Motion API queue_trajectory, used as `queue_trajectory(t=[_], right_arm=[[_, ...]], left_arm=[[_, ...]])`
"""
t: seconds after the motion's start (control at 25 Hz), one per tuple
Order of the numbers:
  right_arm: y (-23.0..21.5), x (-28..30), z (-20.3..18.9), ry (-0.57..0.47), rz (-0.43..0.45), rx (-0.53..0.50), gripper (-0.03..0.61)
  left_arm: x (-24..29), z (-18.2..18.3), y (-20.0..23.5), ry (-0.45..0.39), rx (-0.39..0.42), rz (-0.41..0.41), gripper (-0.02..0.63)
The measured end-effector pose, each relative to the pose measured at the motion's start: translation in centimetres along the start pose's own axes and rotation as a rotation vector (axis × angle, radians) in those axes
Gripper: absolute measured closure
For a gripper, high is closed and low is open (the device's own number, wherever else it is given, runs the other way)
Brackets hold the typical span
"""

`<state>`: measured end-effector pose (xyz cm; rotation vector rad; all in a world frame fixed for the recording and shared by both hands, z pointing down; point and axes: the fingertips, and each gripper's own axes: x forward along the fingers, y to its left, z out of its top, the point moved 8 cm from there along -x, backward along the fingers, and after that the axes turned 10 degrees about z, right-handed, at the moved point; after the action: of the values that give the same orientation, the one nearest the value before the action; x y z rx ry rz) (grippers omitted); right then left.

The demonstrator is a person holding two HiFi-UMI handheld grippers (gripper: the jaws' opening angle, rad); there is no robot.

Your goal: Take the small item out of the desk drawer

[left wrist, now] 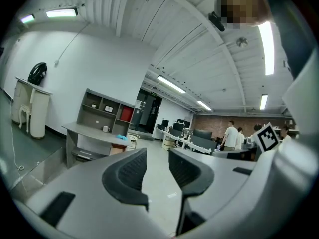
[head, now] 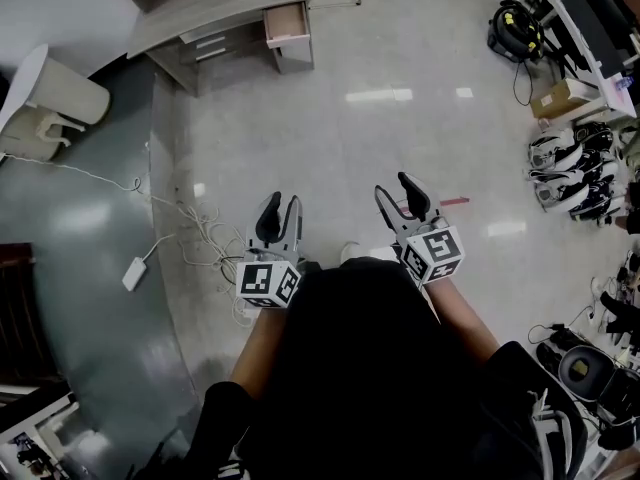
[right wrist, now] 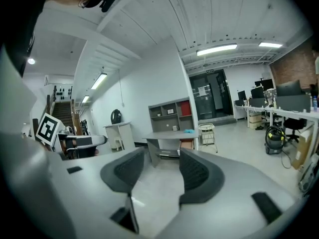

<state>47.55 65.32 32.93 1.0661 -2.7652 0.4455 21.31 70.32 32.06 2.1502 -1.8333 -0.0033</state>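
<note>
While the tabletop (head: 220, 8) stands well apart across the floor (head: 400, 148), left tongs (head: 283, 204) and right tongs (head: 394, 186) point toward it, released and empty, likely readied for approach; 1 drawer (head: 287, 24) juts open, small item unseen.

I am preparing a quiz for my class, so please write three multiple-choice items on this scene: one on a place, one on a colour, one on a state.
1. In the head view, the desk stands:
A) at the top left
B) at the bottom right
C) between the hand-held grippers

2. The thing on the desk is:
A) red
B) blue-green
C) yellow

3. The right hand-held gripper is:
A) shut on a cup
B) shut on a cable
C) open and empty

Answers:
1 A, it lies far off in the upper left corner.
2 B, that colour shows in the right gripper view.
3 C, its jaws stand apart with only floor between them.
</note>
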Motion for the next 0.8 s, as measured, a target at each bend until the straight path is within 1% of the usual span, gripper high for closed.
queue_trajectory(t=[0.04, 0.16, 0.24, 0.32, 0.56, 0.8], right_arm=[[-0.2, -0.2, -0.2, -0.001, -0.006, 0.009, 0.368], [-0.6, -1.0, -0.8, 0.002, -0.031, 0.020, 0.319], [-0.8, -1.4, -1.2, 0.005, -0.044, 0.027, 0.298], [-1.0, -1.8, -1.6, 0.007, -0.047, 0.034, 0.290], [-1.4, -2.4, -2.0, 0.004, -0.040, 0.021, 0.298], [-2.4, -2.9, -2.0, -0.020, -0.035, 0.028, 0.307]], left_arm=[[-0.1, -0.2, 0.2, 0.001, -0.002, 0.009, 0.490], [-0.2, -0.6, 0.4, 0.020, 0.000, 0.019, 0.408], [-0.3, -0.9, 0.4, 0.032, 0.003, 0.027, 0.380], [-0.4, -1.2, 0.3, 0.036, 0.003, 0.037, 0.374], [-0.6, -1.7, -0.6, 0.040, 0.003, 0.047, 0.373], [0.1, -2.0, -2.3, 0.064, 0.016, 0.010, 0.373]])
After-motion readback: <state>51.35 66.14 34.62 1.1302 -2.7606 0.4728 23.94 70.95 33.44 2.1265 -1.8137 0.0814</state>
